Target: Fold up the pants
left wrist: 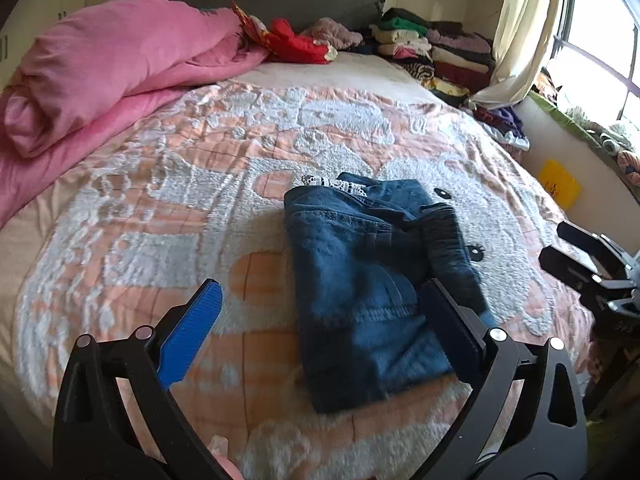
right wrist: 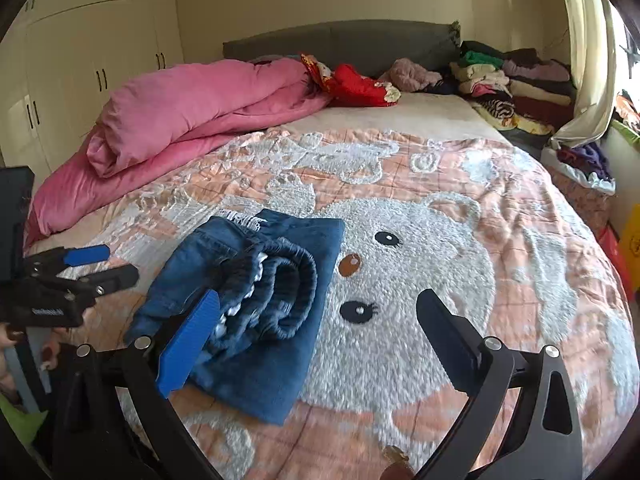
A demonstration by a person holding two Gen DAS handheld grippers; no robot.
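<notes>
The blue denim pants (left wrist: 360, 280) lie folded into a compact bundle on the bear-patterned bedspread (left wrist: 160, 200). In the right wrist view the pants (right wrist: 256, 300) show their elastic waistband on top. My left gripper (left wrist: 320, 300) is open and empty, hovering just above the near side of the pants; it also shows in the right wrist view (right wrist: 98, 266) at the left. My right gripper (right wrist: 320, 312) is open and empty, above the right side of the pants; it also shows in the left wrist view (left wrist: 560, 244) at the far right edge.
A rolled pink duvet (left wrist: 100, 76) lies along the bed's left side. Red cloth (left wrist: 296, 42) and stacks of folded clothes (left wrist: 440, 52) sit by the grey headboard. A curtain (left wrist: 520, 32) and window are at right. White wardrobes (right wrist: 80, 64) stand at left.
</notes>
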